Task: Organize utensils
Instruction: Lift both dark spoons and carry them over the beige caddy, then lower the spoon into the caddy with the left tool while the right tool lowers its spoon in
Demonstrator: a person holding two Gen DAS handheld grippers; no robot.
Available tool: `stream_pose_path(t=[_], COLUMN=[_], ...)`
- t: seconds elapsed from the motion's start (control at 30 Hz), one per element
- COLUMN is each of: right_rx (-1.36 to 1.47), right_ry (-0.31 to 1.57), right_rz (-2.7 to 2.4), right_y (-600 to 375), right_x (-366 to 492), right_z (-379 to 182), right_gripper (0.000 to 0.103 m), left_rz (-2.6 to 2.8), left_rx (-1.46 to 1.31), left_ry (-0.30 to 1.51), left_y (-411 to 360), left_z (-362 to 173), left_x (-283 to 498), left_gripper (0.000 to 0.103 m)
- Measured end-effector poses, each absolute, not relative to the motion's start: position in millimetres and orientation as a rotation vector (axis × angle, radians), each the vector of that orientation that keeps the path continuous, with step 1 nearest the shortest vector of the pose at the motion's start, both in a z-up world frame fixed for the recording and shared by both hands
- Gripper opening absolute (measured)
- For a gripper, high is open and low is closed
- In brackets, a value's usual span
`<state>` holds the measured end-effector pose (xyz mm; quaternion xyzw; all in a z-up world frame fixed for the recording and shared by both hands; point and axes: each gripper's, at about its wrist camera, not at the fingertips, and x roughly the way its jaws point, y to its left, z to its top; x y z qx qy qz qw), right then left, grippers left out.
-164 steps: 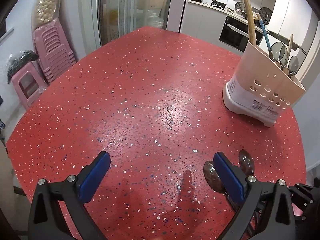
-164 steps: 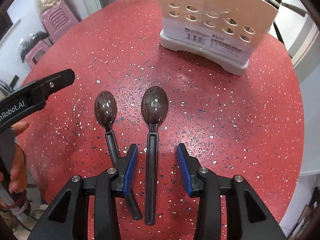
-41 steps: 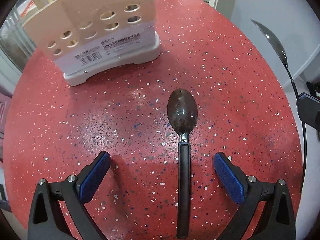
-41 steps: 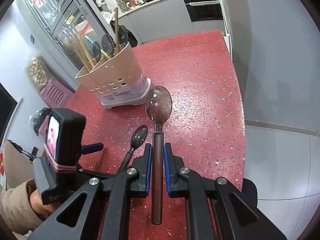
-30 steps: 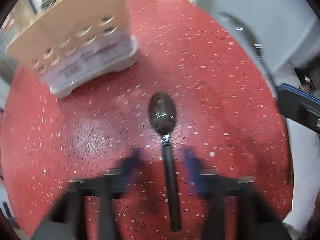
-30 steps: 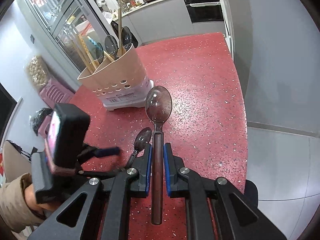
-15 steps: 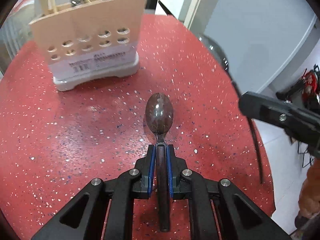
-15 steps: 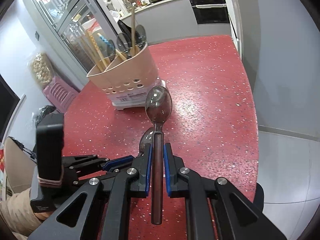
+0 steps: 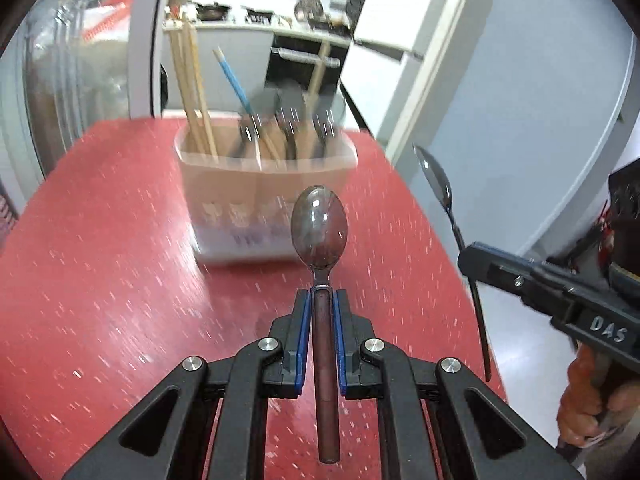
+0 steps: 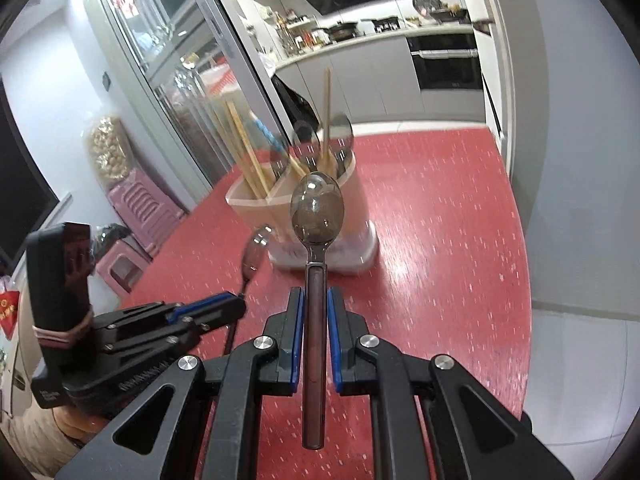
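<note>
My left gripper point(image 9: 321, 300) is shut on the handle of a dark translucent spoon point(image 9: 319, 229), held above the red table with its bowl pointing at the beige utensil holder point(image 9: 264, 184). My right gripper point(image 10: 315, 300) is shut on a second dark spoon point(image 10: 317, 212), also raised and aimed at the holder point(image 10: 348, 216). The holder stands upright on the table and contains chopsticks and several spoons. In the left wrist view the right gripper point(image 9: 472, 258) and its spoon point(image 9: 438, 184) show at the right. In the right wrist view the left gripper point(image 10: 240, 300) and its spoon point(image 10: 254, 252) show at the lower left.
The red speckled table point(image 9: 100, 260) ends near a grey wall point(image 9: 540, 100) on the right. Glass doors point(image 10: 180, 80), stacked pink stools point(image 10: 140, 208) and kitchen counters point(image 10: 400, 40) lie beyond it.
My left gripper has lifted its spoon off the table and tilted up toward the holder's top. My right gripper has carried its spoon closer to the holder.
</note>
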<state>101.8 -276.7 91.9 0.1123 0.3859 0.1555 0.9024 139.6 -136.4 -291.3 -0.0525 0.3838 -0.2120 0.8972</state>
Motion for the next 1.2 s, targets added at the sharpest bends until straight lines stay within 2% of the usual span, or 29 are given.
stream_pose_path(t=[0.13, 0.3, 0.37, 0.63, 0.97, 1.2], right_rx=[0.217, 0.216, 0.217, 0.217, 0.219, 0.160], right_ry=[0.752, 0.713, 0.691, 0.611, 0.539, 0.434], right_rz=[0.319, 0.334, 0.342, 0.348, 0.274, 0.204], right_y=[-270, -262, -258, -249, -244, -232], right_x=[120, 148, 163, 212, 257, 250], right_z=[111, 129, 135, 144, 121, 102], right_gripper=[0.012, 0.012, 0.012, 0.012, 0.012, 0.012], left_rz=[-0.425, -0.394, -0.382, -0.330, -0.261, -0.205], left_rx=[-0.124, -0.128, -0.132, -0.123, -0.132, -0.117], left_ry=[0.722, 0.662, 0.637, 0.549, 0.460, 0.375], left_y=[-114, -107, -105, -115, -118, -123], left_z=[-245, -221, -189, -148, -133, -143], left_x=[154, 180, 183, 235, 275, 273], left_gripper=[0.037, 0.037, 0.037, 0.037, 0.037, 0.037])
